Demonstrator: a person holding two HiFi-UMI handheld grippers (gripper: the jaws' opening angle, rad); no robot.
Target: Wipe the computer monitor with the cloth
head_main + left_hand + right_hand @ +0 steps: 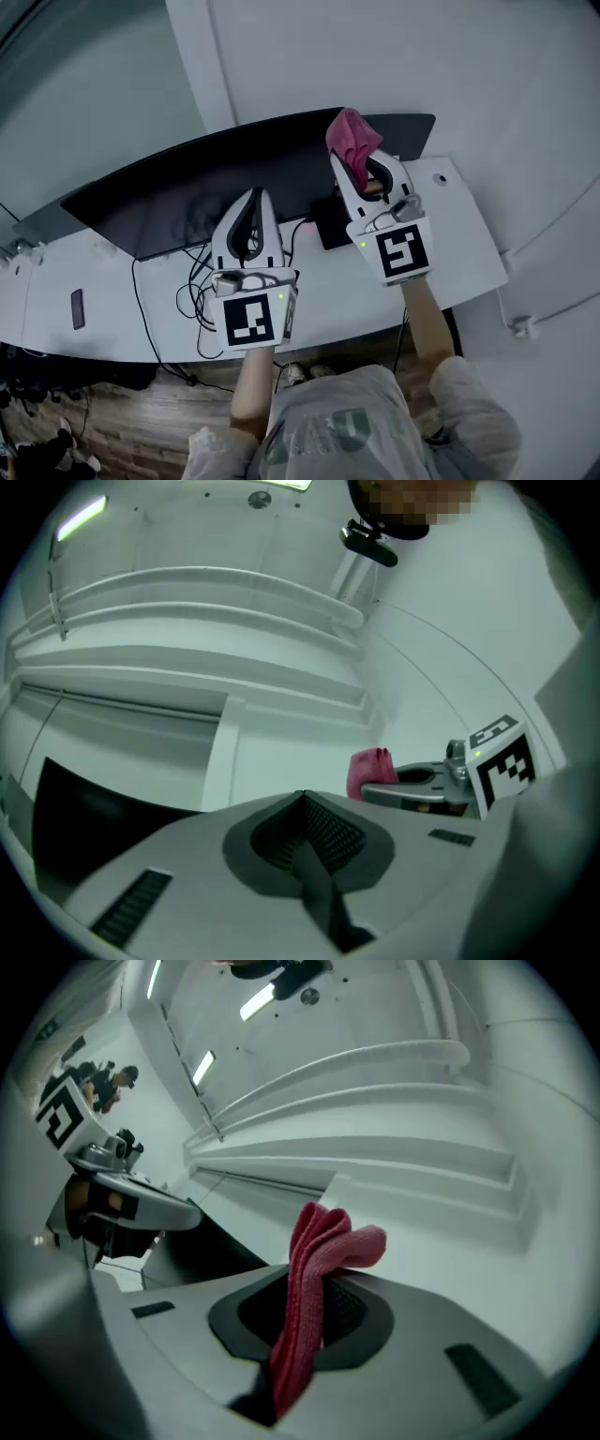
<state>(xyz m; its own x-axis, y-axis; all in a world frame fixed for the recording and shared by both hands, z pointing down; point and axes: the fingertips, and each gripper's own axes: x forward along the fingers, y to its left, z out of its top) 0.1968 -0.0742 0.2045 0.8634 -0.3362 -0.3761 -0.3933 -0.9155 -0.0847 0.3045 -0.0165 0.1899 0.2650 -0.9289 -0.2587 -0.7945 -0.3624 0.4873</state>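
Right gripper (356, 157) is up at the top edge of the wide black curved computer monitor (187, 202), its jaws clamped tight on a folded pinkish-red cloth (352, 136). In the right gripper view the cloth (311, 1269) runs up between the closed jaws and flops over to the right above them. Left gripper (253, 202) hangs lower, in front of the dark screen, with its jaws pressed together and nothing between them; its own view confirms that (305, 803). The monitor stands on a white surface (450, 234), and a tangle of black cables (195, 281) trails across it below the screen.
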